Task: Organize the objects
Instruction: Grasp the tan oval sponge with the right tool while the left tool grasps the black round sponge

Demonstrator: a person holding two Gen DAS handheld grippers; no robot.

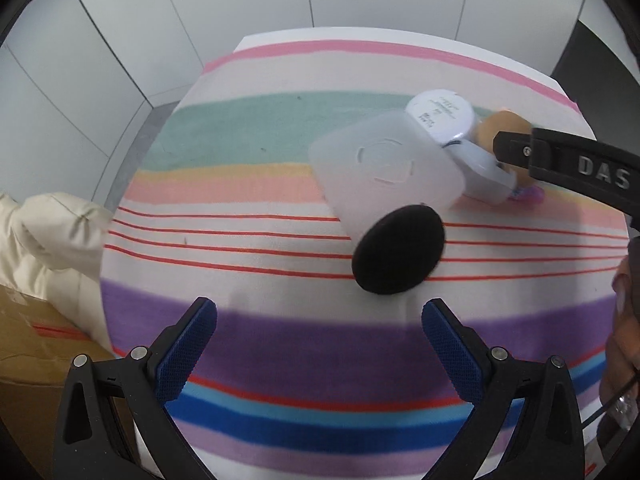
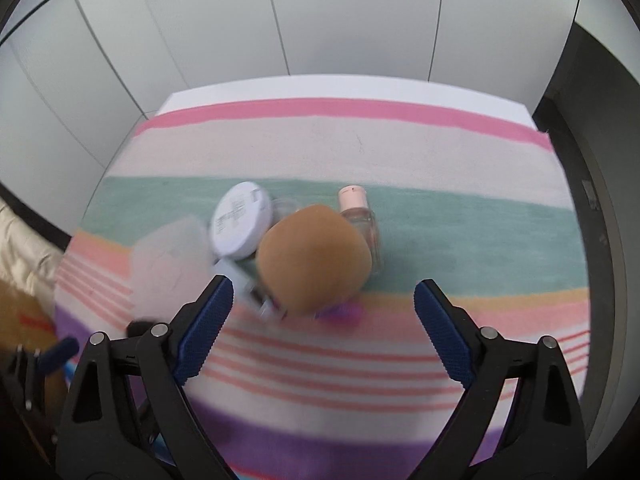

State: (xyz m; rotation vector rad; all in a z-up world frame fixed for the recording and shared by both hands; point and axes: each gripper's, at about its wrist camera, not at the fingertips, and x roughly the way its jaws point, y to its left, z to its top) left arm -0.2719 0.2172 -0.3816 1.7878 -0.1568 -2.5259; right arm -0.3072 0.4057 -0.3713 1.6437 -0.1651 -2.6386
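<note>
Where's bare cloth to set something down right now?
Free: the left half of the striped cloth, from the sleeve to the black pad, and the far cream band under the pink stripe. Crowded: the cluster of clear lid, white jar, brown puff and bottle.

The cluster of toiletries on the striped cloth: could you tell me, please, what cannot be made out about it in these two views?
- Round white container: its label print is too small and blurred in both views.
- Brown puff: in the right wrist view it hides whatever it sits on; in the left wrist view the right gripper's arm covers most of it.
- Pink-capped bottle: the puff hides its lower part.
- Purple item: motion blur, identity unclear.
</note>
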